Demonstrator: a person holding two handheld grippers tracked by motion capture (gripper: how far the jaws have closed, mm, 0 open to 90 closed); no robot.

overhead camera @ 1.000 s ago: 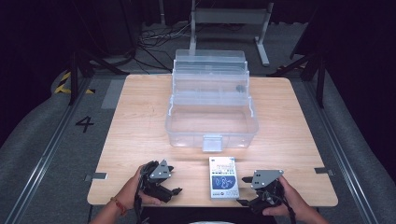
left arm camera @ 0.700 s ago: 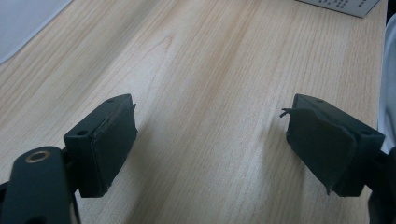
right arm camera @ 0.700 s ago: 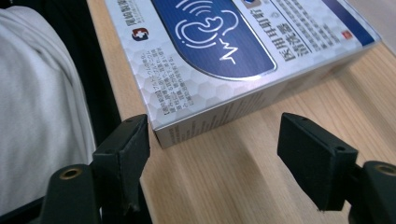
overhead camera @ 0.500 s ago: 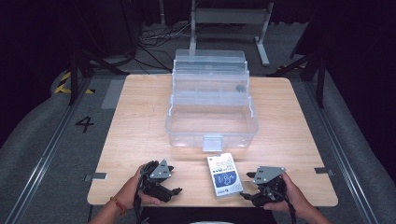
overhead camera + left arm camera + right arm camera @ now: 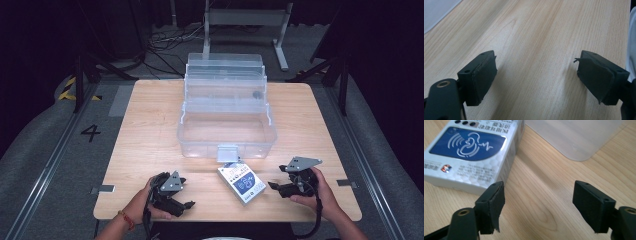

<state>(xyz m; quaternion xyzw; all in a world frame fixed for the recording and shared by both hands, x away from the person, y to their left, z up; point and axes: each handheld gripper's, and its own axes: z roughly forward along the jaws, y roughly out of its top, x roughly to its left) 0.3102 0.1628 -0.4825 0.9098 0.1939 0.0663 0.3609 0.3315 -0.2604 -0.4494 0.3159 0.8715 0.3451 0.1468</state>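
A small white box with a blue label (image 5: 242,182) (image 5: 471,152) lies flat on the wooden table (image 5: 150,135), just in front of a clear plastic toolbox (image 5: 226,115) that stands open. My right gripper (image 5: 272,186) (image 5: 537,206) sits to the right of the box, jaws open and empty, one jaw close beside the box's edge. My left gripper (image 5: 189,204) (image 5: 536,80) rests near the table's front edge at the left, open over bare wood with nothing between its jaws.
The toolbox's latch (image 5: 227,153) hangs at its front, close to the box's far corner. A metal stand (image 5: 245,20) and cables are on the floor behind the table. A floor marking "4" (image 5: 91,132) lies to the left.
My right gripper has moved away from the near edge, up the table's right side. The white box has turned and shifted a little away from the front edge. The left gripper kept still.
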